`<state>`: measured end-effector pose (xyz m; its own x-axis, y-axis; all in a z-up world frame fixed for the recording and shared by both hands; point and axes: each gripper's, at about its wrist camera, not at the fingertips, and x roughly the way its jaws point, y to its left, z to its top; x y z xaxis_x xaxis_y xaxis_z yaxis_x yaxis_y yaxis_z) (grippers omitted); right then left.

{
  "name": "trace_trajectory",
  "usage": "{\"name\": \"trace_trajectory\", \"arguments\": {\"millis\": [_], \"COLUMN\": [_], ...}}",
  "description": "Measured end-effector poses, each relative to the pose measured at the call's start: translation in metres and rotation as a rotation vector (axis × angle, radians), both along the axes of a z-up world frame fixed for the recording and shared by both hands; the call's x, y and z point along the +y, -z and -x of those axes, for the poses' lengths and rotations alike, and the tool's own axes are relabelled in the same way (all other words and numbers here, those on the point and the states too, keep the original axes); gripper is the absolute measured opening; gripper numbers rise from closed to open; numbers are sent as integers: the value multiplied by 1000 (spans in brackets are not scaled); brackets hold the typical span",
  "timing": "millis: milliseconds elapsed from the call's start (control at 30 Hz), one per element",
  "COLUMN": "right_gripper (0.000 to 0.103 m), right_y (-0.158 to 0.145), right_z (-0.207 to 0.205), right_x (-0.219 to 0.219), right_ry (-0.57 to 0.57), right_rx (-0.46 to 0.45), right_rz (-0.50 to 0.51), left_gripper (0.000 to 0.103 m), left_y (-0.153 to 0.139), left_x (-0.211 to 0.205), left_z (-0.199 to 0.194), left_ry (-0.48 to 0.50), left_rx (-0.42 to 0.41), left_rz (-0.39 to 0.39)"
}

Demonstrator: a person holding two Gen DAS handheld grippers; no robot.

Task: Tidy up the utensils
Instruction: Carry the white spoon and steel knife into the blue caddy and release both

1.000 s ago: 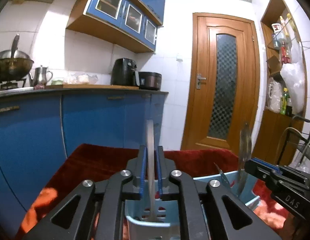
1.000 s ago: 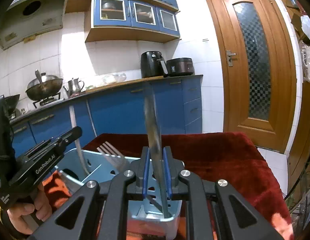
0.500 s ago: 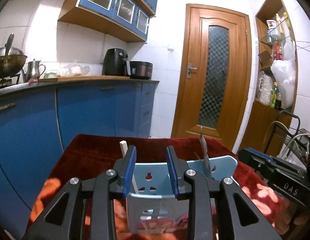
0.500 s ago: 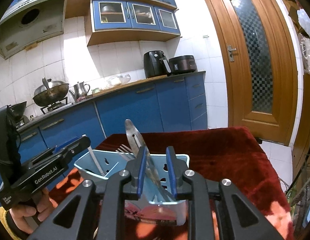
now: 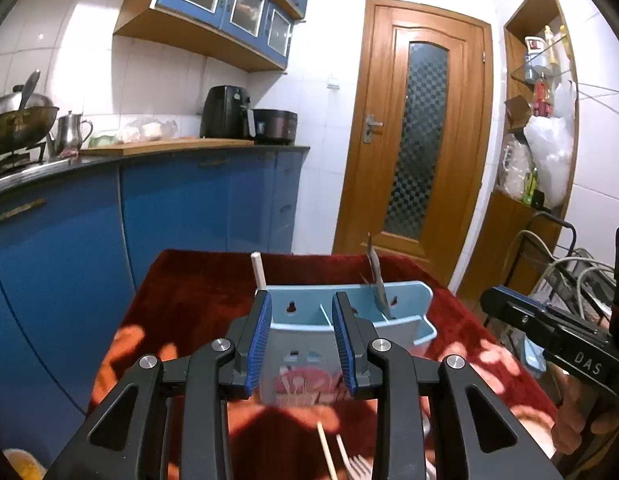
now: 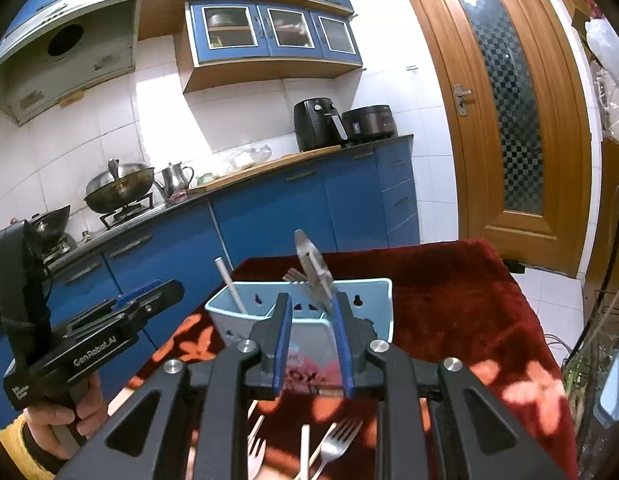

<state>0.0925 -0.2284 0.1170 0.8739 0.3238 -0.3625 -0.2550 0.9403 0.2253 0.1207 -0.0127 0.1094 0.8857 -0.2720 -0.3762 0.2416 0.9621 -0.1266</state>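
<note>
A light blue utensil caddy (image 5: pixel 405 322) stands on the red cloth; it also shows in the right wrist view (image 6: pixel 383 312). A white chopstick (image 5: pixel 258 271) stands in its left compartment, a knife (image 5: pixel 376 276) and a fork in its right one. In the right wrist view the chopstick (image 6: pixel 229 286), knife (image 6: pixel 315 272) and fork tines (image 6: pixel 293 276) show too. My left gripper (image 5: pixel 302 344) is open and empty, just before the caddy. My right gripper (image 6: pixel 312 344) is open and empty, also before the caddy. Forks (image 6: pixel 333 446) and chopsticks (image 6: pixel 304 454) lie on the cloth under the grippers.
The table carries a red flowered cloth (image 6: pixel 461 292). Blue kitchen cabinets (image 5: pixel 169 208) stand behind it, a wooden door (image 5: pixel 417 140) at the back right. A wire rack (image 5: pixel 581 272) is at the right. The other gripper shows in each view (image 6: pixel 121 320).
Both grippers let go of their utensils into the caddy, opened, and pulled back toward me. The chopstick and the knife now stand free in the caddy.
</note>
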Motion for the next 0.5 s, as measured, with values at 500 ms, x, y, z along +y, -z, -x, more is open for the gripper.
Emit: {"name": "trace_trajectory", "arguments": {"millis": [500], "right_gripper": [24], "right_y": [13], "right_z": [60], "right_x": [2], "right_ry": [36], "right_rx": [78], "right_rz": [-1], "left_gripper": [32], "left_y": [15], "left_x": [14], "left_z": [51], "left_ry": [8], "left_rx": [130], "left_rz": [-28]}}
